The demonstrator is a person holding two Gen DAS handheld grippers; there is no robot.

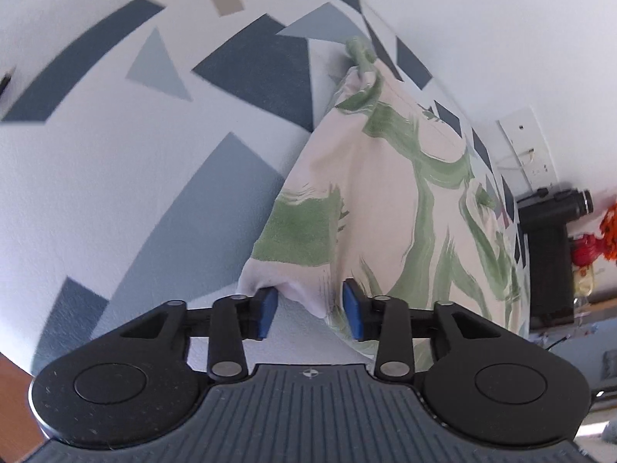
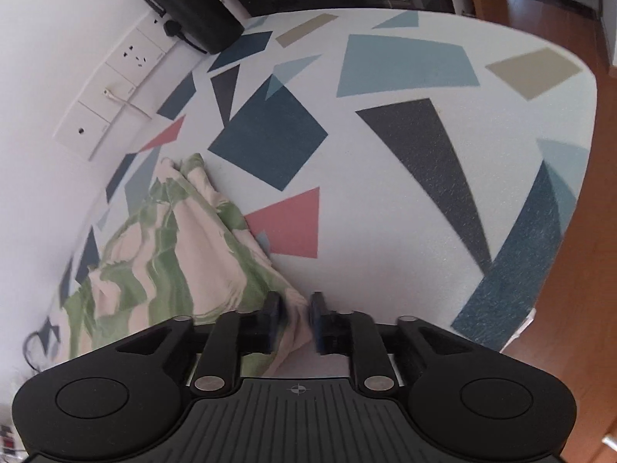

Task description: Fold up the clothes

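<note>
A cream garment with green brush-stroke print [image 1: 385, 193] lies bunched along the wall side of a table covered in a white cloth with blue, grey and pink shapes [image 1: 115, 173]. My left gripper [image 1: 310, 310] is open, and the garment's near white corner lies loosely between its blue pads [image 1: 353, 308]. In the right wrist view the garment [image 2: 185, 254] stretches away to the left. My right gripper [image 2: 297, 320] is shut on a bunched fold of its near edge, which fills the narrow gap between the fingers.
A black bottle [image 2: 189, 7] stands at the far corner by the wall sockets [image 2: 108, 92]. A black device [image 1: 547, 254] and red-orange items [image 1: 590, 247] sit past the table's end. The table's rounded edge [image 2: 570, 177] drops to the wooden floor [image 2: 578, 289].
</note>
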